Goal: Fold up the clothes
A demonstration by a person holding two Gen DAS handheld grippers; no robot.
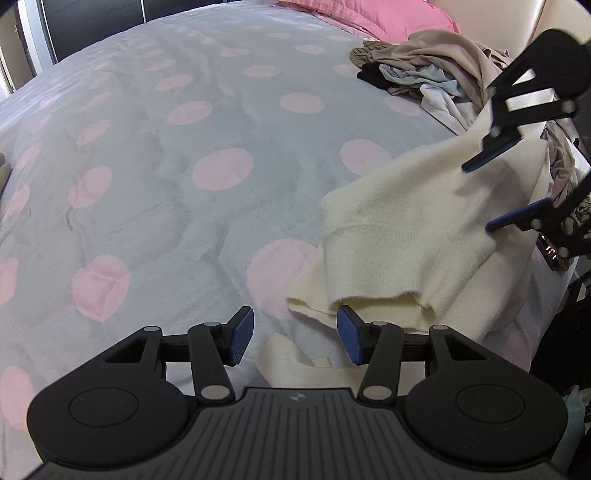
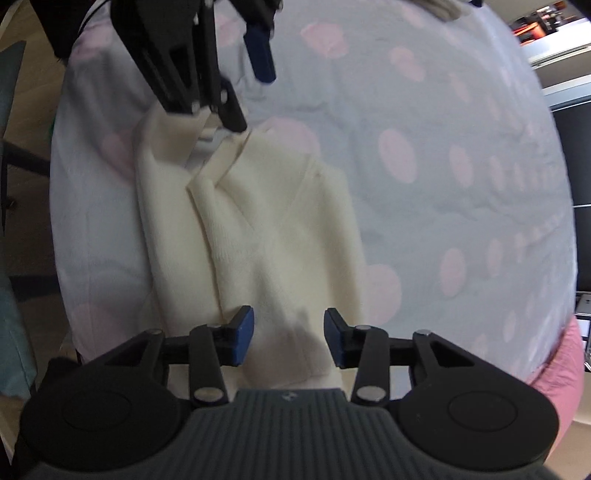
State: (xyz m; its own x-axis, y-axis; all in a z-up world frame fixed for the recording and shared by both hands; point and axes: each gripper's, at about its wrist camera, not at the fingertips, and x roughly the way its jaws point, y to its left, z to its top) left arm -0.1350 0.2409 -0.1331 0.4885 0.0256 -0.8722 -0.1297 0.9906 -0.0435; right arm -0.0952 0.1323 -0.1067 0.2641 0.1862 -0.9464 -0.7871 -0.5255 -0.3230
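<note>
Both grippers, left gripper (image 1: 295,334) and right gripper (image 2: 289,336), are held spread over the cream sweater (image 2: 258,236), mid-fold; regrasping its twelve-o'clock edge is judged next.

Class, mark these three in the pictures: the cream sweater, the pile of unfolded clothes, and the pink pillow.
cream sweater (image 2: 295,240): right wrist view, middle of its knit body.
pile of unfolded clothes (image 1: 424,70): left wrist view, beige garment on top.
pink pillow (image 1: 388,16): left wrist view, its upper face.

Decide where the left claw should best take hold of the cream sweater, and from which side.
Probably the ribbed hem edge of the cream sweater, approached from the open bedspread side. That edge lies loose and slightly lifted just ahead of the open left claw, so one finger could slide under it.
</note>
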